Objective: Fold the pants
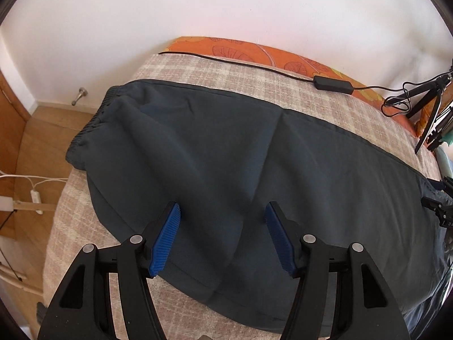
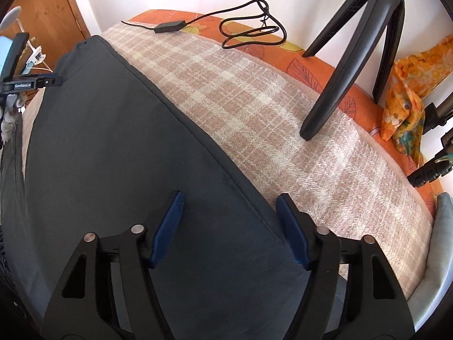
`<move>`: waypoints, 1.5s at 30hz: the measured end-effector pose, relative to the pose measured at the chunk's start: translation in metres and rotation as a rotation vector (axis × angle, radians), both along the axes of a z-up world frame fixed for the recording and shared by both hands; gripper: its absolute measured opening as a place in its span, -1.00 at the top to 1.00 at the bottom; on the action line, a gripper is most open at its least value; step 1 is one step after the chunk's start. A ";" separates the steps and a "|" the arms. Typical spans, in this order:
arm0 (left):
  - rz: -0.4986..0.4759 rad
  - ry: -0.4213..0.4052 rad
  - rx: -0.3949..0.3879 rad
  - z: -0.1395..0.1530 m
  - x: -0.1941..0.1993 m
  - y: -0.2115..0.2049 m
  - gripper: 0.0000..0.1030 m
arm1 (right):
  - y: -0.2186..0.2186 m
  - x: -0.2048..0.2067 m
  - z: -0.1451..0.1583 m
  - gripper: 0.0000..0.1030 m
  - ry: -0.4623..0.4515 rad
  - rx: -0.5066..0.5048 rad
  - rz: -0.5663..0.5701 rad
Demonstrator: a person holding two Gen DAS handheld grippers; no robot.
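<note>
Dark grey pants [image 1: 212,141] lie spread flat on a beige checked blanket [image 1: 226,73], with the elastic waistband [image 1: 90,121] at the left. My left gripper [image 1: 223,209] points down over the near edge of the pants. Its blue pads [image 1: 167,238] stand apart with flat cloth between them, and nothing is pinched. In the right wrist view the pants [image 2: 113,141] fill the left side. My right gripper [image 2: 230,198] stands open over the leg's far seam, with one pad over the cloth and the other at its edge by the blanket [image 2: 283,113].
A black tripod [image 2: 339,70] stands on the blanket at the right. A black cable with an adapter [image 1: 332,84] runs along the orange sheet [image 1: 240,48] by the white wall. An orange patterned cloth [image 2: 407,99] sits in the corner. The wooden floor [image 1: 42,141] lies left of the bed.
</note>
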State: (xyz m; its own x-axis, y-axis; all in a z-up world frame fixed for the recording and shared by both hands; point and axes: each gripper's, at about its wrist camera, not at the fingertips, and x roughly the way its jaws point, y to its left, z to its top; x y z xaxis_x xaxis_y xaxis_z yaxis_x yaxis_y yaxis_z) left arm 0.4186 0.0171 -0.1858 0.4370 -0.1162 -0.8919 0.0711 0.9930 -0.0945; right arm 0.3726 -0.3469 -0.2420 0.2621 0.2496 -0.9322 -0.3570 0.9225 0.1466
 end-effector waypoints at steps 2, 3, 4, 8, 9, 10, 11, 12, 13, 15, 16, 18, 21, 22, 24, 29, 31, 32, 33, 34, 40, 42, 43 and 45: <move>0.011 0.006 -0.016 -0.003 0.003 0.001 -0.20 | 0.006 -0.003 0.003 0.15 -0.006 0.000 0.017; 0.018 0.004 -0.020 -0.003 0.005 0.001 -0.20 | 0.009 -0.005 0.005 0.43 -0.010 -0.006 0.025; 0.021 -0.002 -0.021 -0.004 0.005 0.001 -0.20 | 0.014 -0.006 0.007 0.78 -0.014 -0.016 0.026; 0.036 -0.007 -0.041 -0.005 0.010 0.003 -0.22 | 0.030 -0.014 0.020 0.91 -0.040 -0.046 0.013; 0.043 -0.002 -0.059 -0.004 0.011 0.005 -0.22 | 0.033 -0.018 0.029 0.92 -0.069 -0.049 0.011; 0.050 0.006 -0.078 -0.003 0.012 0.007 -0.23 | 0.035 -0.024 0.040 0.92 -0.100 -0.045 0.003; 0.056 0.015 -0.097 -0.002 0.013 0.010 -0.24 | 0.038 -0.030 0.052 0.92 -0.126 -0.038 -0.001; 0.062 0.024 -0.114 -0.001 0.015 0.012 -0.24 | 0.042 -0.037 0.065 0.93 -0.157 -0.031 0.000; 0.074 0.024 -0.127 0.001 0.015 0.016 -0.24 | 0.045 -0.046 0.079 0.93 -0.186 -0.020 0.005; 0.105 0.012 -0.155 0.007 0.017 0.023 -0.24 | 0.053 -0.065 0.101 0.93 -0.228 0.004 0.029; 0.123 0.007 -0.172 0.009 0.018 0.026 -0.24 | 0.059 -0.075 0.108 0.93 -0.234 0.012 0.043; 0.157 0.016 -0.217 0.012 0.023 0.032 -0.24 | 0.069 -0.098 0.117 0.93 -0.228 0.025 0.087; 0.195 0.019 -0.304 0.018 0.030 0.039 -0.24 | 0.091 -0.123 0.113 0.93 -0.201 0.008 0.157; 0.205 0.024 -0.323 0.018 0.034 0.039 -0.26 | 0.096 -0.128 0.110 0.93 -0.194 0.005 0.173; 0.220 0.039 -0.348 0.015 0.042 0.038 -0.28 | 0.102 -0.137 0.105 0.93 -0.184 0.003 0.192; 0.287 0.091 -0.369 0.001 0.061 0.037 -0.28 | 0.101 -0.141 0.101 0.93 -0.183 0.004 0.190; 0.330 0.086 -0.395 0.001 0.066 0.041 -0.28 | 0.100 -0.144 0.103 0.93 -0.183 0.005 0.192; 0.352 0.083 -0.395 0.001 0.069 0.043 -0.28 | 0.100 -0.146 0.103 0.93 -0.183 0.004 0.196; 0.367 0.077 -0.393 0.002 0.071 0.043 -0.28 | 0.101 -0.148 0.103 0.93 -0.183 0.001 0.201; 0.375 0.069 -0.384 0.003 0.073 0.043 -0.23 | 0.101 -0.150 0.104 0.93 -0.184 -0.005 0.205; 0.418 0.048 -0.383 -0.006 0.071 0.050 0.78 | 0.103 -0.160 0.109 0.93 -0.194 -0.009 0.217; 0.423 0.023 -0.396 -0.008 0.067 0.053 0.85 | 0.103 -0.160 0.112 0.93 -0.201 -0.010 0.214; 0.422 0.007 -0.410 -0.008 0.066 0.054 0.90 | 0.104 -0.160 0.113 0.93 -0.204 -0.012 0.212; 0.422 -0.029 -0.427 -0.003 0.060 0.058 0.93 | 0.104 -0.160 0.116 0.93 -0.216 -0.024 0.209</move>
